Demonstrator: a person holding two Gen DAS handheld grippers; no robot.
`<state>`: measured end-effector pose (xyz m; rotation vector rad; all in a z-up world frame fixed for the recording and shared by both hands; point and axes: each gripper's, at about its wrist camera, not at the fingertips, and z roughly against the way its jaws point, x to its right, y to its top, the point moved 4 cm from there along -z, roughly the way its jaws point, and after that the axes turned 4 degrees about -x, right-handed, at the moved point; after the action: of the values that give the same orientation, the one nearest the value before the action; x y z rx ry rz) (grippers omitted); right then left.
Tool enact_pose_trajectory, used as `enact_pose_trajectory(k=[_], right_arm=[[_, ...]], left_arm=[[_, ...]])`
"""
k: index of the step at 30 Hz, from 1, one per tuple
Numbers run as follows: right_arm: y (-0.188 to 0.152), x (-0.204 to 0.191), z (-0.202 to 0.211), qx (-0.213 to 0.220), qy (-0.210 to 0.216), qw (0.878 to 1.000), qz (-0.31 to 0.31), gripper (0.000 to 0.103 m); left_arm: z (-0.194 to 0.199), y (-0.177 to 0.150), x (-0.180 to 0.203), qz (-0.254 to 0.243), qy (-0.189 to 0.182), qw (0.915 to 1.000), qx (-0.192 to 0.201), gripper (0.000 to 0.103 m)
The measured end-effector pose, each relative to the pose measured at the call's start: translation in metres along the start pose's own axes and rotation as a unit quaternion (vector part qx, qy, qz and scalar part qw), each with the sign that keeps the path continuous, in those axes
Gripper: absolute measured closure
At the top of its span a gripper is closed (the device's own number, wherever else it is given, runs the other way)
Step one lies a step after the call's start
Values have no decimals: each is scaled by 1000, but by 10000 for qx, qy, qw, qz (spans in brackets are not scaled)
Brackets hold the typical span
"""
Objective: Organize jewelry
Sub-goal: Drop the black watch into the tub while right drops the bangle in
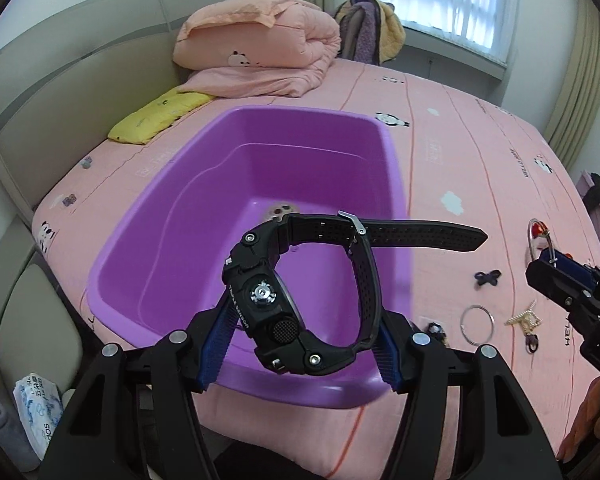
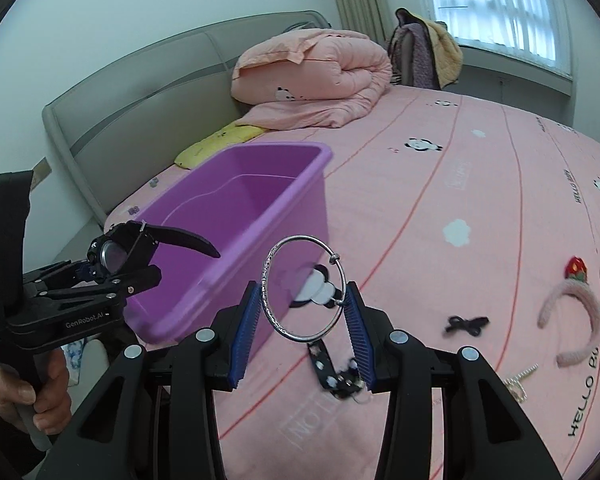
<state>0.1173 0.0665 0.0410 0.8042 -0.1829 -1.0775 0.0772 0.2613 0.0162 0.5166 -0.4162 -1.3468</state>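
Two grippers are raised over a pink bed, each clamped on a piece of jewelry. From the left wrist view, the left gripper tilts downward above the near rim of a purple plastic tub, its blue ribbed pads pressing either side of a chunky black watch; the case sits against the left pad, the perforated rubber strap loops to the right pad, and the strap's free end juts right past the tub wall. At the right edge, the right gripper shows only partly. On the sheet beside it lie a thin silver ring, a small black bow and a gold-coloured clip. From the right wrist view, the right gripper pinches a slim silver bangle upright between its pads, to the right of the tub. A hand grips the handle of the left gripper at the left, the watch in its jaws beside the tub. A fuzzy pink headband with red strawberries lies farther right on the bedsheet.
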Motion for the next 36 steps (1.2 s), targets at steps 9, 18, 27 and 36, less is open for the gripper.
enact_pose_trajectory(k=[9,18,27,36], right_arm=[[50,-55,-77,-281,338,9987,250,62],[54,-74,-122,-591,191,9967,530,62],[57,-74,-144,-881,161,9944,558,60],[55,-76,-139,-787,-1,9941,741,41]], left_arm=[[-44,16,-69,288,457,9979,-346,44],[-69,16,-81,364,418,9973,-481,43],[-82,15,-80,292,609,9963,-532,41],[-75,17,-85,424,654,9962,-387,28]])
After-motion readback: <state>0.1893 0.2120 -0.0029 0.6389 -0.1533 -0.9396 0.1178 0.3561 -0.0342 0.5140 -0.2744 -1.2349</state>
